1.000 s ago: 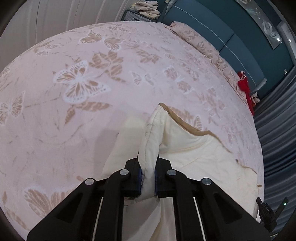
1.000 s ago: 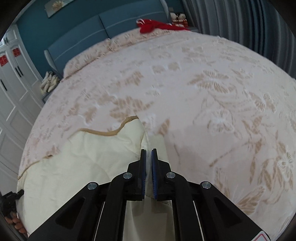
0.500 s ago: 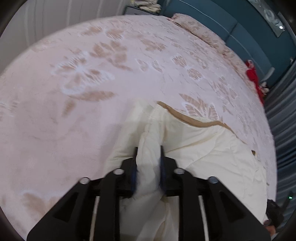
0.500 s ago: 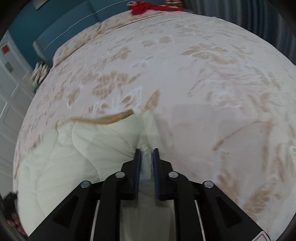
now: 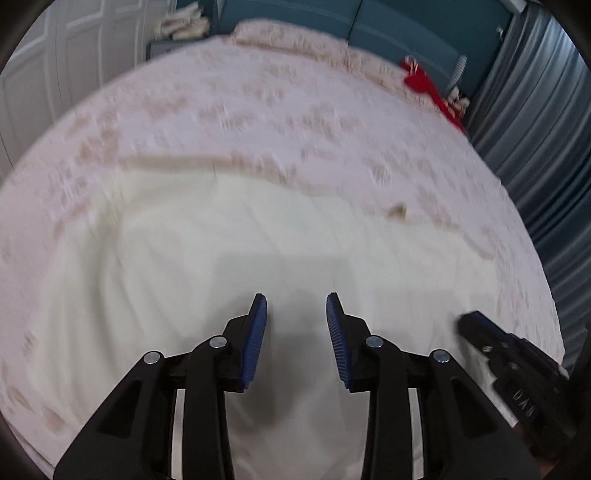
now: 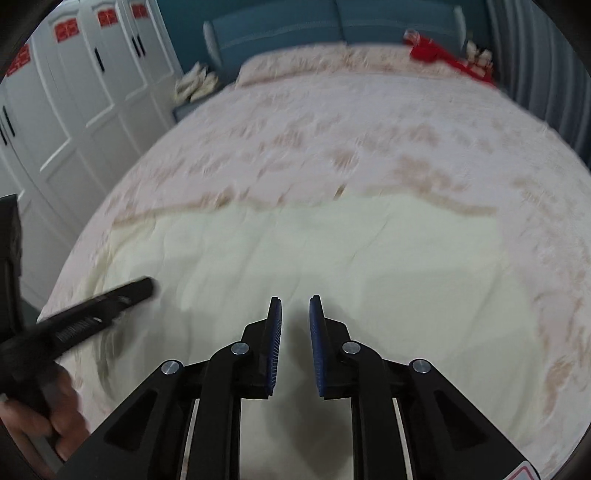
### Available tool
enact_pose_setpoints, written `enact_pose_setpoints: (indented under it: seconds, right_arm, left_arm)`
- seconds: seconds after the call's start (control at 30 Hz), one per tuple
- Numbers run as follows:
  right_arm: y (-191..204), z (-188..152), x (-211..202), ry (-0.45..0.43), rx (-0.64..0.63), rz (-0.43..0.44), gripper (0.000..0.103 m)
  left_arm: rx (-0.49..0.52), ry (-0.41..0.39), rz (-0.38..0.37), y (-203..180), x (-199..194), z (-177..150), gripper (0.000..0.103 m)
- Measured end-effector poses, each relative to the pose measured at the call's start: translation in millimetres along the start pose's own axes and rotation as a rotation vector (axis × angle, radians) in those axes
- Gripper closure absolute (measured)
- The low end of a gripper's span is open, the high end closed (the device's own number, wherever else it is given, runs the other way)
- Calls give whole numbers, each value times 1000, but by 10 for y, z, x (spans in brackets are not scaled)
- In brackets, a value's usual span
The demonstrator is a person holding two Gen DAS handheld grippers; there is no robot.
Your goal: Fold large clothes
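Cream garment (image 5: 258,251) flat on bed (image 5: 258,110), tan-trimmed edge headboard-side | left claw (image 5: 296,306), right claw (image 6: 295,306) released above it | right view: wardrobe (image 6: 74,92)

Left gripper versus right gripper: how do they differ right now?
The left gripper has its fingers spread wider; the right gripper shows a narrower gap. The left one hangs over the cream garment nearer its left side, the right one nearer its right side. Both are open, hold nothing, and point toward the bed's headboard.
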State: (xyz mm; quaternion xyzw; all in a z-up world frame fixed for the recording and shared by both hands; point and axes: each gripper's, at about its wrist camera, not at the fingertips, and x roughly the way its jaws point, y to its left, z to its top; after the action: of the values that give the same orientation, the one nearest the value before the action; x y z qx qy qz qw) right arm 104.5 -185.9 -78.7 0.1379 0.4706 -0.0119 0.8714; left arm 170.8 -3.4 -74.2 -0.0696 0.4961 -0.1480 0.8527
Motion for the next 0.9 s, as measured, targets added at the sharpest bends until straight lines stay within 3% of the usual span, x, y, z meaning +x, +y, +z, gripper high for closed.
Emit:
enact_pose_setpoints:
  seconds: [0.3,0.43,0.5,0.6,0.73,0.9]
  right_arm:
    - [-54,-159,362,67,-31,-20,92]
    - [12,-110,306,78,-81,-37,93]
    - [-14,49,118,37,-57,-14,93]
    - [-124,389,-122,-53,-7,-10,92]
    - [-263,705,16,-52,25,-53,92]
    - [-400,805,361,6,67,-67,92]
  left_arm:
    - [39,19,50,-5,270,-223,71]
    - [85,22,77,-54,291,-236,71]
    - [61,28,53,-38,201,-144,72]
    - [23,-45,28,26,-32,145,72]
    - [-19,-71,47,174,6,575,72]
    - [-63,-15,114,460,384,790,73]
